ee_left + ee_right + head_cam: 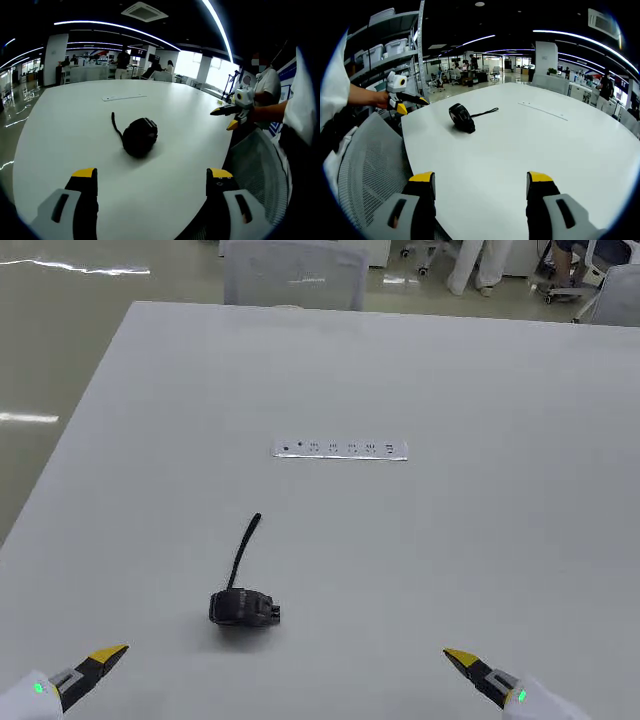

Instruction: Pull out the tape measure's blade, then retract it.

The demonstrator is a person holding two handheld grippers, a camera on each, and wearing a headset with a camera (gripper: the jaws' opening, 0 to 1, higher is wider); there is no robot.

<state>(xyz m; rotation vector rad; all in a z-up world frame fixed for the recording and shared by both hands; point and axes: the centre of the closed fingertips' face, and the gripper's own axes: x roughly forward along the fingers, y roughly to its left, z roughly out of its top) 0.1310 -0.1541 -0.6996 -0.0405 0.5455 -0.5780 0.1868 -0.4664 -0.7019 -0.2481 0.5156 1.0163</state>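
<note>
A black tape measure (243, 607) with a black wrist strap (245, 548) lies on the white table (400, 370), near its front edge. It also appears in the left gripper view (139, 136) and the right gripper view (462, 117). My left gripper (152, 173) is open at the table's front left corner (100, 660), empty. My right gripper (479, 178) is open at the front right (470, 665), also empty. Each gripper sees the other across the table: the right one (227, 116) and the left one (407, 103). The blade is inside the case.
A white power strip (340, 449) is set into the middle of the table. A grey chair back (295, 275) stands at the far edge. A mesh chair (365, 165) sits at the near side. Shelving with boxes (390, 47) stands behind.
</note>
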